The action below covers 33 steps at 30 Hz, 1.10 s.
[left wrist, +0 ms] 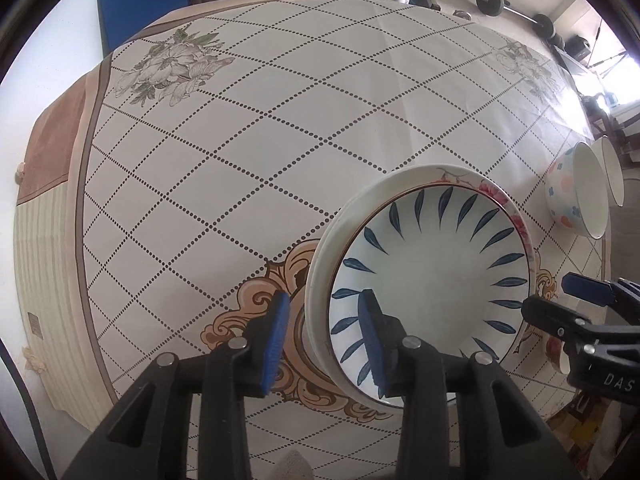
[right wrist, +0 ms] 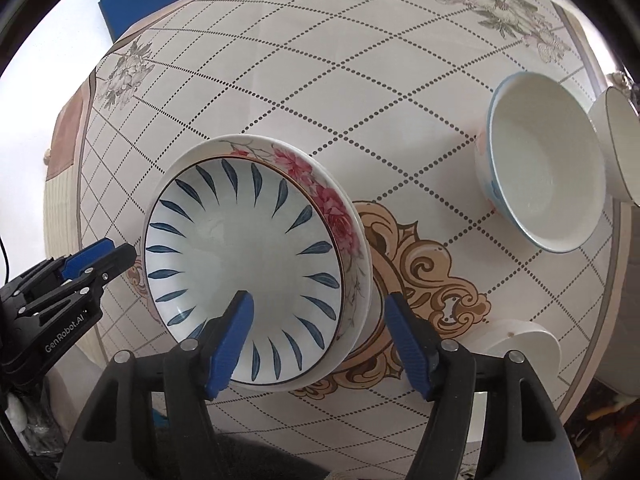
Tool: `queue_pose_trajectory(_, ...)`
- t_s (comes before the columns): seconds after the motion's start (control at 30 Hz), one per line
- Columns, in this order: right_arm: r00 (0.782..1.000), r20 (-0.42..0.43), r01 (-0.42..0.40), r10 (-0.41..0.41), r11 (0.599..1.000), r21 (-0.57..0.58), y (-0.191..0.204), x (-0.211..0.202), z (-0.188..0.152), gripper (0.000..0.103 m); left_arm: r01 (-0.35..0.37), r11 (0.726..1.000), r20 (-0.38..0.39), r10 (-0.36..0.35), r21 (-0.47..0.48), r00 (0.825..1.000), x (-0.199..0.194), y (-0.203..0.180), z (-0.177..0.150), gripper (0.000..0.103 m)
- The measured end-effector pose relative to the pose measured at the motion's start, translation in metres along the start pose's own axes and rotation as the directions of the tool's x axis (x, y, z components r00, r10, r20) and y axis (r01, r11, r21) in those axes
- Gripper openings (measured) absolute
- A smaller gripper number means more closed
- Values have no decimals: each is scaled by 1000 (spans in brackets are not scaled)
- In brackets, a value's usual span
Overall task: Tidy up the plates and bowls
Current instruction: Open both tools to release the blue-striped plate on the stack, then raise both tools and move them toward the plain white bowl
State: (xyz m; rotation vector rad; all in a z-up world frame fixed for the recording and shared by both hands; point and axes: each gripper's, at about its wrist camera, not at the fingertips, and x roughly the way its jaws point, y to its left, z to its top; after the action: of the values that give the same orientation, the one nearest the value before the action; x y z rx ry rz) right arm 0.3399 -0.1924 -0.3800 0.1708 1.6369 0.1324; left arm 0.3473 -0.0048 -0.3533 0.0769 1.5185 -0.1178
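Blue-leaf plate (right wrist: 244, 256) stacked on rose-rim plate (right wrist: 332, 208). L gripper (left wrist: 326, 336) "GenRobot.AI", R gripper (right wrist: 320, 340) "DAS…": both spread wide astride plate rims, gripping nothing.

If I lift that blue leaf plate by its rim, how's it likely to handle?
The blue leaf plate looks like glazed ceramic, so probably rigid, fragile and slick against the fingers. It sits nested on the floral plate, so it may slide rather than tip. One-sided rim grips could let it tilt.
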Motion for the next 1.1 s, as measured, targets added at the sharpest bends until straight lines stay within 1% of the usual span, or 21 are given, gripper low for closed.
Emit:
queue_pose_trajectory(0.03,1000,14,9,-9,1000,-5,3,-4,-4,87,-1,1000,9,1,-8,1000,-6,-2,-2,41)
queue_pose_trajectory(0.1,999,33,18,-17,1000,-4,7,-9,-11,96,-4,1000,25,4,-27,1000,-13,-1,-6,56)
queue_pose_trajectory(0.2,997,60,43,-42,999,-21,12,-16,-24,97,-18,998,51,21,-60,998,-22,0,-13,67)
queue_pose_trajectory(0.33,991,111,77,-74,997,-24,18,-28,-42,97,-62,996,100,68,-57,993,-34,0,-22,69)
queue_pose_trajectory(0.43,984,156,89,-84,996,-25,21,-44,-58,97,-57,997,131,64,-58,989,-46,-1,-32,70)
queue_pose_trajectory(0.47,981,171,95,-89,995,-26,22,-50,-63,97,-60,996,145,69,-60,987,-51,-3,-36,73)
queue_pose_trajectory(0.5,978,186,100,-93,995,-26,24,-56,-68,97,-64,996,157,74,-68,985,-57,-3,-41,83)
queue_pose_trajectory(0.53,975,202,103,-95,994,-28,26,-62,-72,97,-59,995,167,72,-77,983,-63,-3,-45,86)
queue_pose_trajectory(0.63,961,253,126,-112,991,-40,31,-83,-86,97,-50,995,217,69,-90,974,-88,-5,-61,87)
queue_pose_trajectory(0.67,956,270,131,-115,990,-45,33,-90,-92,97,-47,995,236,68,-93,969,-97,-5,-66,89)
queue_pose_trajectory(0.7,952,284,136,-116,990,-50,35,-98,-97,97,-41,995,253,63,-93,965,-105,-6,-71,94)
queue_pose_trajectory(0.73,948,297,136,-115,989,-52,37,-105,-104,97,-38,995,265,61,-91,962,-113,-6,-77,95)
queue_pose_trajectory(0.93,928,359,129,-102,990,-52,48,-144,-146,97,-13,997,321,38,-79,946,-155,-5,-109,95)
queue_pose_trajectory(1.0,916,385,140,-112,989,-46,51,-155,-159,98,-20,997,339,42,-70,940,-165,-4,-120,95)
queue_pose_trajectory(1.1,898,423,149,-120,988,-37,56,-173,-177,98,-18,998,354,40,-65,934,-177,-2,-135,95)
